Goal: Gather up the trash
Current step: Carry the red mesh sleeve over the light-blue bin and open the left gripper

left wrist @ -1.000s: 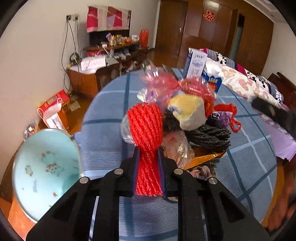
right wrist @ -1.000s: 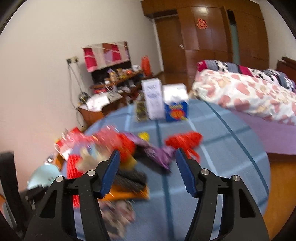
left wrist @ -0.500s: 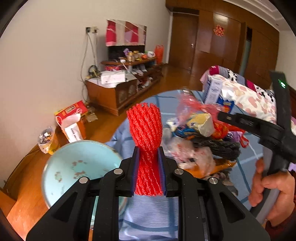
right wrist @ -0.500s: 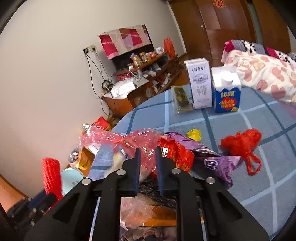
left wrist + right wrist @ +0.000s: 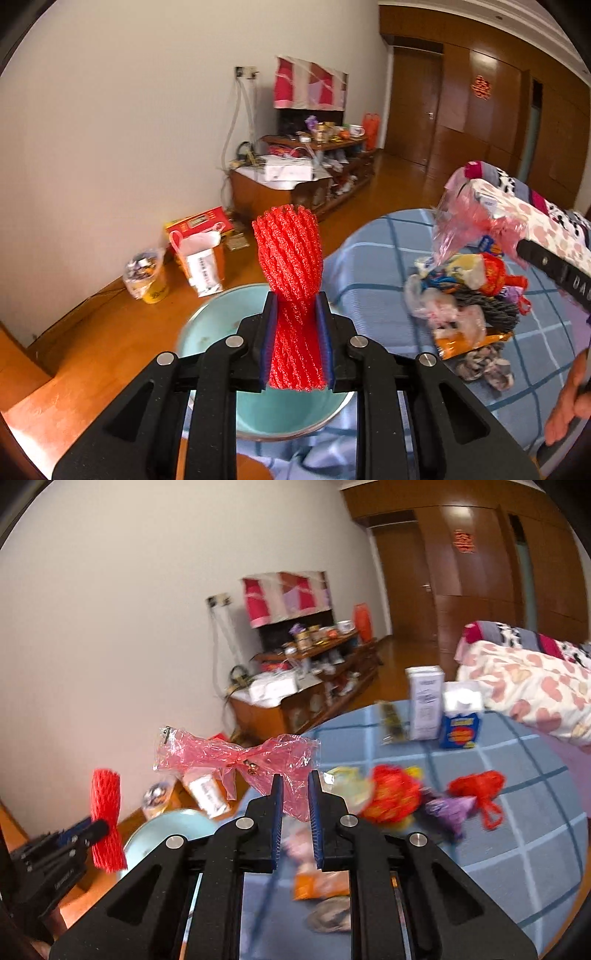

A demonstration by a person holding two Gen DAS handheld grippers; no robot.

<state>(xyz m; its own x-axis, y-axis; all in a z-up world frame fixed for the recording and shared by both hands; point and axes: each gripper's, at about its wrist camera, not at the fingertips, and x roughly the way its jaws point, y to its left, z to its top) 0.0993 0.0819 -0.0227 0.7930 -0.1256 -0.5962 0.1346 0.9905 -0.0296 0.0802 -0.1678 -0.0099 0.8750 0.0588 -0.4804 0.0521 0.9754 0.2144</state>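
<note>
Trash: left gripper [image 5: 296, 341] clamps red foam net [image 5: 291, 266]; right gripper [image 5: 295, 794] pinches pink wrapper [image 5: 255, 760], table pile blurred.

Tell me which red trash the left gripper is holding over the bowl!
The red foam net sleeve. The left gripper clamps it above the teal bowl, while the red mesh bag lies on the tablecloth.

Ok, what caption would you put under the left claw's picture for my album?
Left claw shut on a red foam net sleeve above a teal basin, trash pile on the blue checked table alongside.
</note>
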